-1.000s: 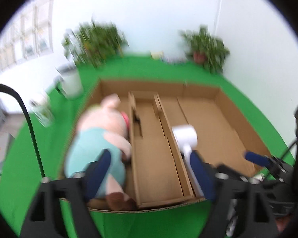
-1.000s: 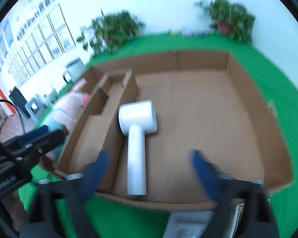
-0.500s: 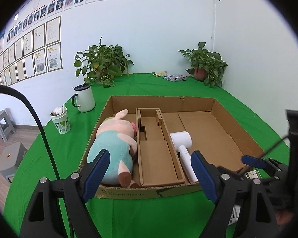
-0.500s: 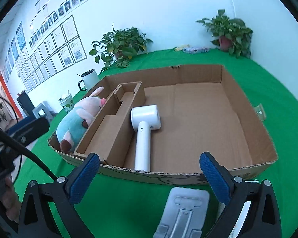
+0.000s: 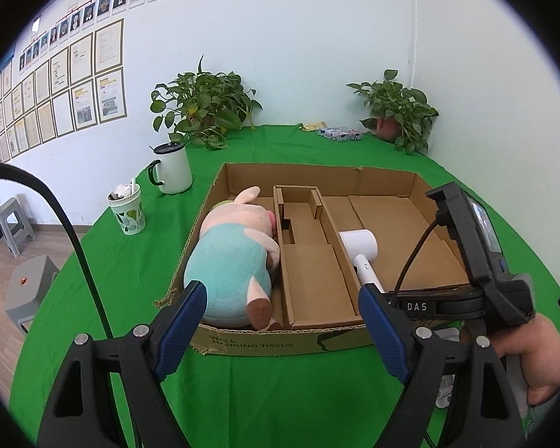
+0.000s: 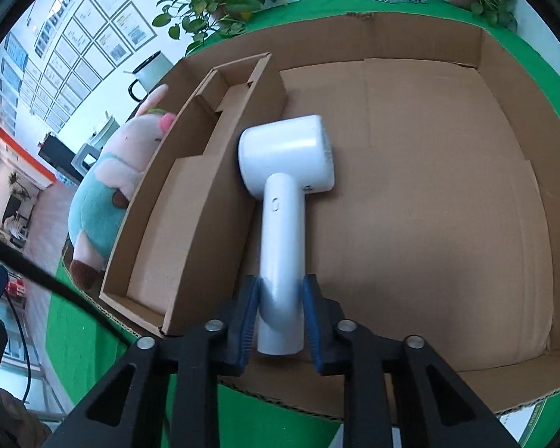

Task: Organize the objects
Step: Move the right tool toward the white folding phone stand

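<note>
A large open cardboard box [image 5: 280, 338] sits on the green table. A white hair dryer [image 6: 285, 186] lies in its wide right section, beside a cardboard divider insert [image 6: 190, 194]. My right gripper [image 6: 280, 298] is shut on the dryer's handle near its end. A plush pig [image 5: 235, 257] in a teal outfit lies in the box's left section, also seen in the right wrist view [image 6: 112, 186]. My left gripper [image 5: 283, 313] is open and empty, held in front of the box's near wall. The dryer also shows in the left wrist view [image 5: 360, 248].
A white mug with a black handle [image 5: 171, 168] and a patterned paper cup [image 5: 127, 209] stand left of the box. Two potted plants [image 5: 201, 104] [image 5: 395, 108] stand at the back. Grey stools [image 5: 26, 287] are off the table's left edge.
My right gripper has moved forward into the box and closed on the hair dryer's handle. My left gripper stayed open and drew back a little from the box.
</note>
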`<state>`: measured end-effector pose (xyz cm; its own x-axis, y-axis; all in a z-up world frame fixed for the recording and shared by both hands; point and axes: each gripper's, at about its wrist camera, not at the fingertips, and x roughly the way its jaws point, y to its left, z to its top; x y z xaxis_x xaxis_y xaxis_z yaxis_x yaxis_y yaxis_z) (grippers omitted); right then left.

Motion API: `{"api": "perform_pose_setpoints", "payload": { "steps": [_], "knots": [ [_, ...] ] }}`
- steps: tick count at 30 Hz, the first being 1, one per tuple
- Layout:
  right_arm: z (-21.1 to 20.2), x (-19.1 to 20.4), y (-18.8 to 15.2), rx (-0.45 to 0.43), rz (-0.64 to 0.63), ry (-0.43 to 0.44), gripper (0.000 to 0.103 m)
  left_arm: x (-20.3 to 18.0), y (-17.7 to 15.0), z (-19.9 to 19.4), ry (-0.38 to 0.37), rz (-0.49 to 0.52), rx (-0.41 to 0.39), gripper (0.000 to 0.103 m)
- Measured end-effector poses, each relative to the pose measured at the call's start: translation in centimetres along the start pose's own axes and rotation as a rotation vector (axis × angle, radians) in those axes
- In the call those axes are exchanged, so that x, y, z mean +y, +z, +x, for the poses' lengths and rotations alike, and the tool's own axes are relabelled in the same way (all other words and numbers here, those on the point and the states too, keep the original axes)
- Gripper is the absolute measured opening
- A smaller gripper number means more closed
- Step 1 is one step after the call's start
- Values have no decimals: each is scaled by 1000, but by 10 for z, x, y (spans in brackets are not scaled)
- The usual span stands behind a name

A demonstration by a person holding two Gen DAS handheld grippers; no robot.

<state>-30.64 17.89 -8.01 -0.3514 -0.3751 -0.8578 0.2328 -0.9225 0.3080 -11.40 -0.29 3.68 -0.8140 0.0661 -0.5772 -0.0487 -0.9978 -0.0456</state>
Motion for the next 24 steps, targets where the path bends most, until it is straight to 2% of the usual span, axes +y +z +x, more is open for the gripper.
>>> {"api": "perform_pose_setpoints", "payload": {
  "steps": [16,18,20,21,22,24],
  "knots": [
    [3,17,0,-33,24,-2,23,2,-1,-3,6,-13,6,83],
    [-6,17,-4,-69,13,-53,44,2,-2,-4,23,-10,-10,83],
    [-25,18,-12,-154,-14,-130,98,2,-2,-7,44,-15,-32,83],
    [-38,20,-18,-213,-34,-157,103,2,-2,-8,47,-19,-42,83],
    [-51,21,-26,-272,-61,-171,102,2,-1,-9,51,-24,-53,83],
    [-72,21,-40,-332,-96,-195,102,2,-1,-11,51,-38,-69,83]
  ]
}}
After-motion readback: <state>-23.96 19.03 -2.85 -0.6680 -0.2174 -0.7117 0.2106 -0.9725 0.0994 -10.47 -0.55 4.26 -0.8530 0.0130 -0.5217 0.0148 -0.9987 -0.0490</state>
